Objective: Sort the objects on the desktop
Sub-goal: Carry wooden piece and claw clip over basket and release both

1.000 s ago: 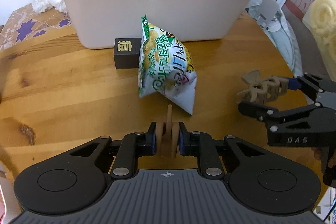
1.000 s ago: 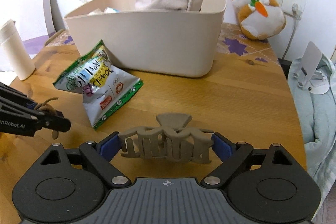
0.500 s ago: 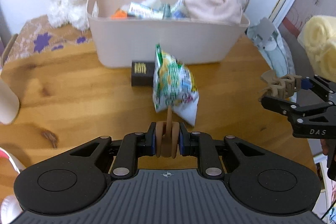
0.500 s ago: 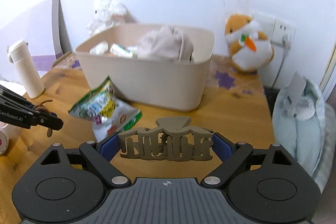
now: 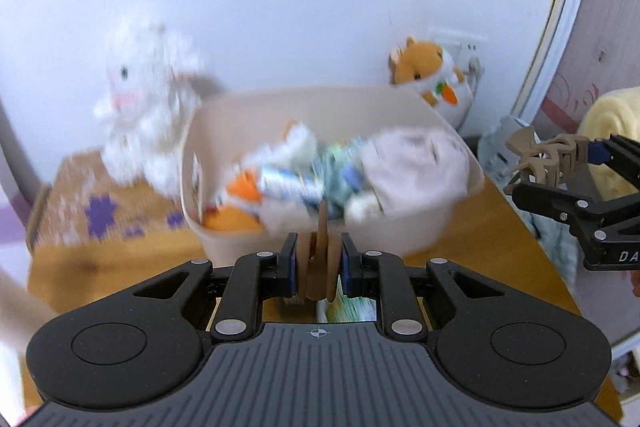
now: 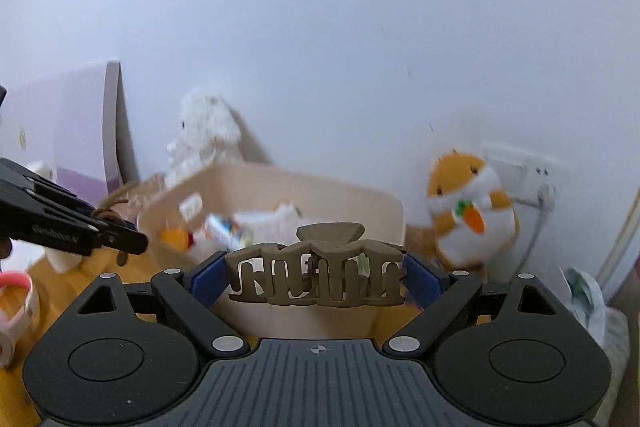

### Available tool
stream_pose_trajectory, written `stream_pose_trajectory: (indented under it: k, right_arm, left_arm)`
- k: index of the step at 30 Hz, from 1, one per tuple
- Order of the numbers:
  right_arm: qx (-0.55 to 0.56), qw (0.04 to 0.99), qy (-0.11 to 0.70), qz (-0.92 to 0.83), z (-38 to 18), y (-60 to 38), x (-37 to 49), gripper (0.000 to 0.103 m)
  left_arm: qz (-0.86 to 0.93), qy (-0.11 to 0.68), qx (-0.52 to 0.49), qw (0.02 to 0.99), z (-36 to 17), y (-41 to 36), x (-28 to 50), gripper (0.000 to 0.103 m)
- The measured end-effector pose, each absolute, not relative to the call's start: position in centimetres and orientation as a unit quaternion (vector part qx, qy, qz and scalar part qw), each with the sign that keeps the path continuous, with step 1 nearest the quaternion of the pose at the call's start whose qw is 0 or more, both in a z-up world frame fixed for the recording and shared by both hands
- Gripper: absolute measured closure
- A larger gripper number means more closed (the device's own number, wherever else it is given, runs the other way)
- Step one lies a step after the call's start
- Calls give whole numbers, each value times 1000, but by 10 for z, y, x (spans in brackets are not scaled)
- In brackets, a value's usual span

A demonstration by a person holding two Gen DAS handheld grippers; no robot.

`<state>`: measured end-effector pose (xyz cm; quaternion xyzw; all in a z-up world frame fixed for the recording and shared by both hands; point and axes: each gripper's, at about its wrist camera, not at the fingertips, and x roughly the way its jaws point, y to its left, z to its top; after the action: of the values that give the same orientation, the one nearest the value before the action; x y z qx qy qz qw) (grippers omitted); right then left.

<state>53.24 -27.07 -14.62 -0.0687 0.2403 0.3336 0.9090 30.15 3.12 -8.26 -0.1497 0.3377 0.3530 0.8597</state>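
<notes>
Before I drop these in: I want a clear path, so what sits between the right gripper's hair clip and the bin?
Only open air shows between the hair clip and the bin, in the right wrist view.

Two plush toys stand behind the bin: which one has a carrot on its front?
The orange-and-white hamster, at the bin's right by the wall socket. The white fluffy toy on the left has none.

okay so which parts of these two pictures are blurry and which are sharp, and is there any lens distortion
Left wrist view: the beige bin and white plush rabbit are smeared by motion blur; the left gripper and its brown hair tie stay sharp. Right wrist view: the hamster plush is blurred, the hair claw crisp. Both show fisheye curving and dark corners.
</notes>
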Motion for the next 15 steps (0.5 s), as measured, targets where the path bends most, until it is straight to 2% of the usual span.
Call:
stream_pose_trajectory:
  k: [4, 15]
  right_arm:
    - [-25, 905, 249, 343, -134, -257, 560, 11]
    - [-68, 906, 253, 332, -132, -203, 613, 11]
  left_arm:
    - [371, 319, -131, 862, -71, 51, 314, 84]
    - [411, 323, -140, 841, -82, 106, 348, 83]
